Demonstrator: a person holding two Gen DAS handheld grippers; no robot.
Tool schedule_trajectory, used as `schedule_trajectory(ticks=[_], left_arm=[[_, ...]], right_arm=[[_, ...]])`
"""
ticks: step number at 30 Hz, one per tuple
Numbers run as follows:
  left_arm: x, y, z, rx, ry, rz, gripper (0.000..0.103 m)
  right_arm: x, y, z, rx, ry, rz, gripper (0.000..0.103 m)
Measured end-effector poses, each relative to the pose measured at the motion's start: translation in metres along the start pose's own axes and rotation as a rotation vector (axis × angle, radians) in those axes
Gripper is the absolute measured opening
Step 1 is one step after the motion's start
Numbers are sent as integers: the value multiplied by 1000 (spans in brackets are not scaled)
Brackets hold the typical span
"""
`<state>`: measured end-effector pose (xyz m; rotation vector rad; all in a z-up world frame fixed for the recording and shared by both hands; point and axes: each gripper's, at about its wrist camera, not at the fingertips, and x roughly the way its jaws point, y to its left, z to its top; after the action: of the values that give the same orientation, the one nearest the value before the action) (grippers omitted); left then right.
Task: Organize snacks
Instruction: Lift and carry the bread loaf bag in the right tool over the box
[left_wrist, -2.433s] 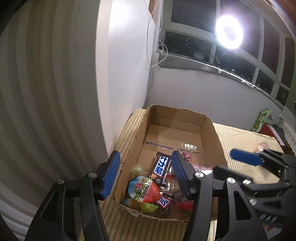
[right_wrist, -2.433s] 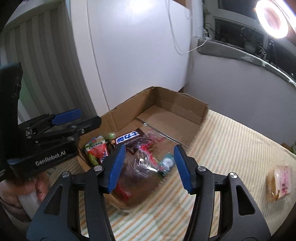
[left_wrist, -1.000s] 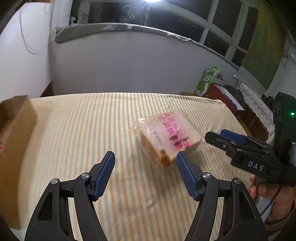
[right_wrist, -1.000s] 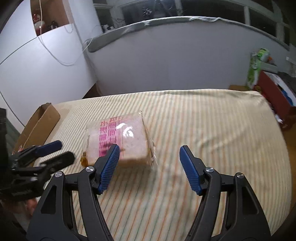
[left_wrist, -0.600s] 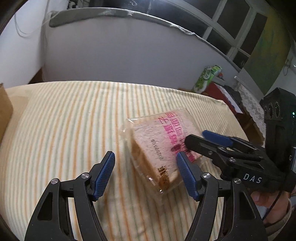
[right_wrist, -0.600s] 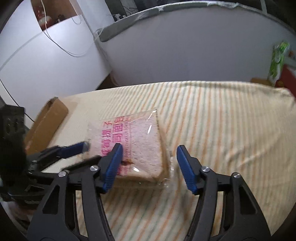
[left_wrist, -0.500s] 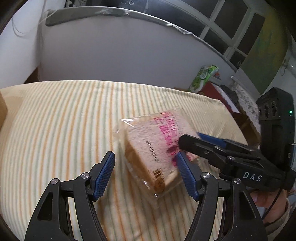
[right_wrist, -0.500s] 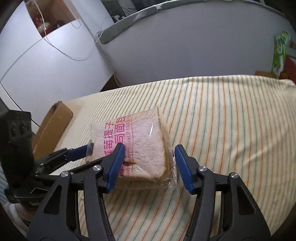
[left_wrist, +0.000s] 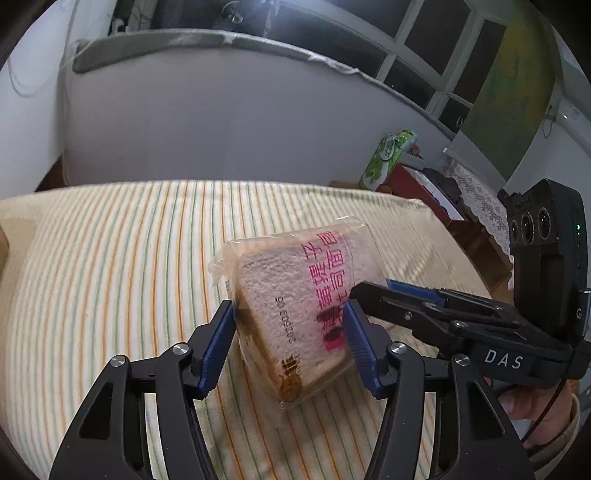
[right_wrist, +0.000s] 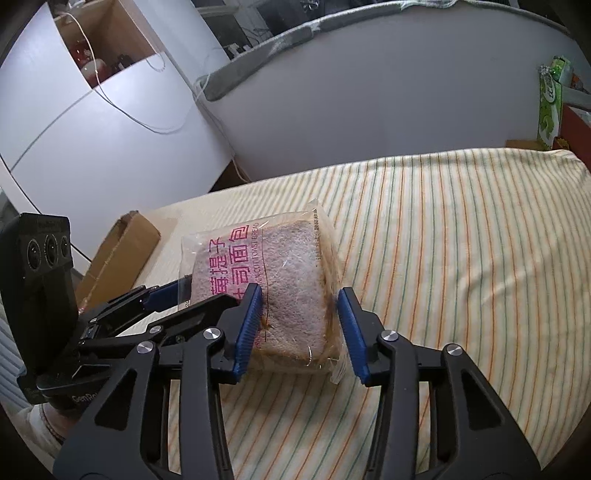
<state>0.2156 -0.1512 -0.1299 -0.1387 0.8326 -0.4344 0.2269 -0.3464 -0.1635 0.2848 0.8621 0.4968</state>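
Observation:
A clear-wrapped pack of toast bread (left_wrist: 295, 314) with pink lettering lies tilted on the striped cloth. My left gripper (left_wrist: 290, 345) has its blue pads on both sides of the pack's near corner, closed in against the wrapper. My right gripper (right_wrist: 301, 328) straddles the pack (right_wrist: 280, 291) from the other side, its pads pressing the wrapper. Each gripper shows in the other's view: the right one (left_wrist: 424, 310) beside the pack, the left one (right_wrist: 159, 299) at the pack's left edge.
The corner of the cardboard snack box (right_wrist: 118, 254) sits at the cloth's left end. A green packet (left_wrist: 388, 158) and a red box (left_wrist: 417, 184) stand beyond the far right edge. A white wall and grey ledge run behind.
Both grippers swung from the snack box to the bread pack, moved in around it and narrowed their jaws onto it; the pack has tipped up on one side.

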Motion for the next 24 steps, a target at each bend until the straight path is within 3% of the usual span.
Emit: schedule_trajectory(ticks=[14,24], left_arm=[[-74,-27,9,105,-142,23,57],[-124,-13,4,108,-223,62,57]], right_arm=[[-73,56,5,-69,-134,4,42],[-85,117,2,-133,-155,22,40]])
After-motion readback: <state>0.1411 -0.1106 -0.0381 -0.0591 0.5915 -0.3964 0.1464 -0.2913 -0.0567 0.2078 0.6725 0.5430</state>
